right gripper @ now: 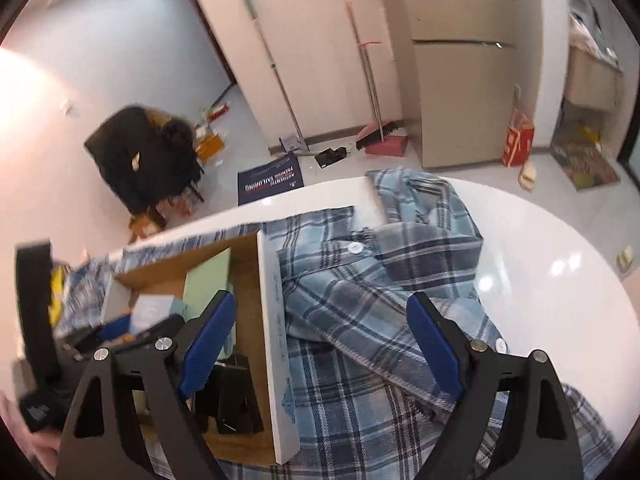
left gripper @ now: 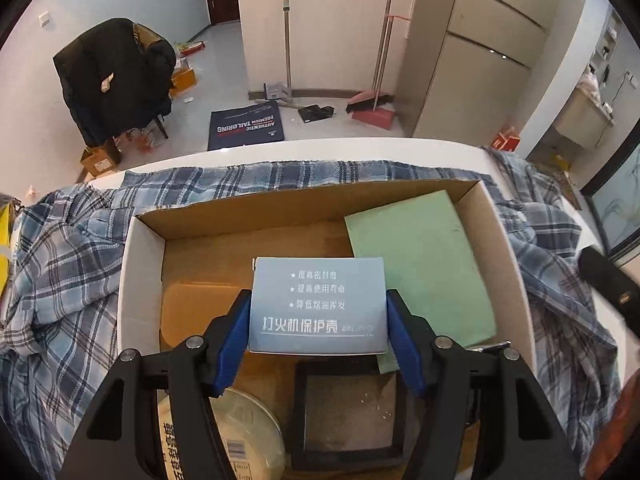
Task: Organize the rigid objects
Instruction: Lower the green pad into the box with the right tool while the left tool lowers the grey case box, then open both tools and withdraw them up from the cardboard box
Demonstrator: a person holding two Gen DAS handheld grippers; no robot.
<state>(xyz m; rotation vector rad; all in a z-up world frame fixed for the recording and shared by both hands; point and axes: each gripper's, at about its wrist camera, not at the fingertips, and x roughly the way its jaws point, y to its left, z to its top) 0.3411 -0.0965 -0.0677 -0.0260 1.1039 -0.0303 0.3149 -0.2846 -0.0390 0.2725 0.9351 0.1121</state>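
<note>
A pale blue carton with white Chinese print hangs above the open cardboard box, with my left gripper shut on its two sides. Inside the box lie a green board, a black square frame and a round cream tin. In the right wrist view my right gripper stands open over the plaid shirt, nothing between its fingers. The same cardboard box sits to its left, with the left gripper and the pale blue carton blurred above it.
The box rests on a plaid shirt spread over a white round table. Beyond the table edge are a chair draped with a black coat, a dark blue bag, a red dustpan and broom and beige cabinets.
</note>
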